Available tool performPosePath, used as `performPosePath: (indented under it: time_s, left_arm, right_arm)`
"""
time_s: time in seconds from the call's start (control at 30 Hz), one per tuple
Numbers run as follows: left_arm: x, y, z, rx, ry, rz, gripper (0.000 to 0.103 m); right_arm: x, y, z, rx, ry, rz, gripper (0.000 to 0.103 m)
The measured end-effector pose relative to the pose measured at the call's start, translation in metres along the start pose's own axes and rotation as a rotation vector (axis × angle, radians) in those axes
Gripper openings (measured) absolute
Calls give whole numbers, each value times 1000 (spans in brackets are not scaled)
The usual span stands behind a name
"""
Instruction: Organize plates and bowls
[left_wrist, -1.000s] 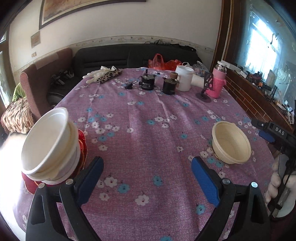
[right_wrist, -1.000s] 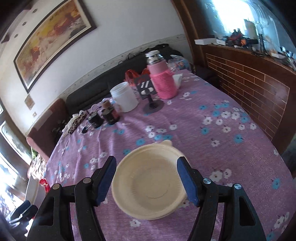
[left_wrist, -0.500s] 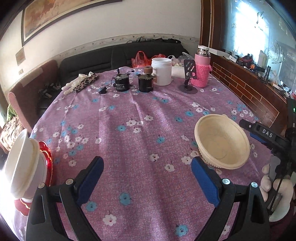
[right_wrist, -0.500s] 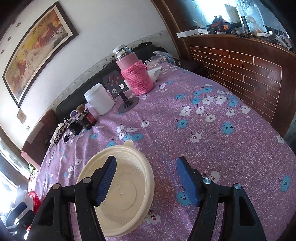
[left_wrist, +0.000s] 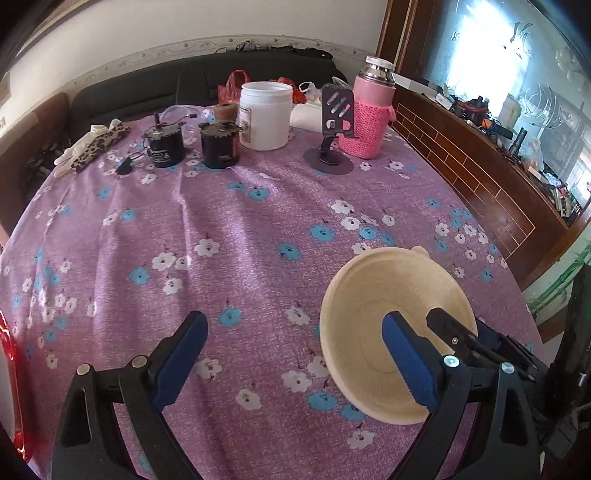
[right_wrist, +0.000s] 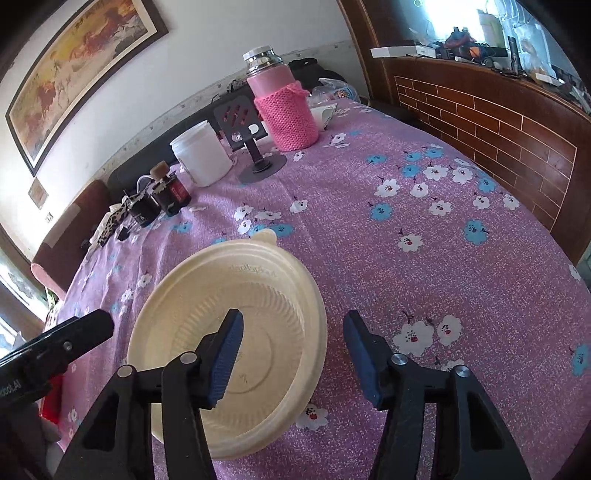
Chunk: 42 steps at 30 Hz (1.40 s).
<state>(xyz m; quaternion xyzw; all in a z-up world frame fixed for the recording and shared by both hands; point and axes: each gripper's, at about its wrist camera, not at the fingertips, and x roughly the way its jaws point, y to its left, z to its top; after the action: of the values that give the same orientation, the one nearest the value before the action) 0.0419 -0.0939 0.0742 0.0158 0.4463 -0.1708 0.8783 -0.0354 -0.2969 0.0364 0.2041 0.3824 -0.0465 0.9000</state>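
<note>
Right gripper (right_wrist: 291, 354) spread, straddling bowl (right_wrist: 258, 295) rim lower centre; left gripper (left_wrist: 291, 354) spread, empty. Risk: thin rim slipping, bowl tipping.

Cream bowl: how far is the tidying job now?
Done: nothing shown here. In hand: the right gripper is open across the rim of the cream bowl, one finger inside. The left gripper is open, empty. Left: grip, lift and place the bowl.

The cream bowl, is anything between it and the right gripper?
Nothing visible. The right gripper is open at the bowl, one finger over its inside, the other outside the rim.
</note>
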Motion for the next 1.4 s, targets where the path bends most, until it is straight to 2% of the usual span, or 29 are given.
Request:
performPosePath:
  time_s: [0.03, 0.07, 0.1, 0.2, 0.27, 0.57, 0.63, 0.7, 0.77, 0.9, 0.97, 1.07, 1.4]
  left_arm:
    - [5, -3, 1, 7, 6, -4, 92]
    - [9, -6, 2, 16, 9, -11, 83]
    - [13, -9, 3, 28, 16, -16, 68]
    - [29, -14, 5, 26, 76, -51, 40]
    - [38, -13, 4, 3, 105, -63, 39]
    - [52, -21, -2, 16, 122, -47, 37]
    - [52, -24, -4, 28, 118, -41, 30]
    - [51, -25, -6, 34, 108, -35, 19]
    - [49, -25, -8, 40, 96, -14, 14]
    - [45, -23, -10, 33, 87, -18, 13]
    - [42, -22, -11, 33, 76, -8, 13]
    - [37, -18, -12, 29, 66, -13, 13]
    - [6, 1, -20, -20, 13, -7, 13]
  right_arm:
    - [1, 1, -1, -4, 4, -5, 56]
    - [1, 0, -1, -5, 9, -7, 51]
    - [2, 0, -2, -6, 13, -11, 48]
    - [7, -2, -2, -1, 39, -24, 39]
    - [11, -4, -3, 9, 66, -21, 33]
    - [15, 0, -7, -5, 87, -19, 32]
    - [15, 2, -7, -14, 88, -18, 31]
    - [15, 4, -7, -23, 89, -14, 30]
    - [15, 6, -8, -31, 89, -16, 31]
    - [16, 7, -7, -37, 87, -17, 28]
    - [17, 9, -8, -52, 89, -28, 21]
    - [16, 13, -9, -75, 72, -42, 16]
    - [4, 30, -12, -136, 3, 31, 14]
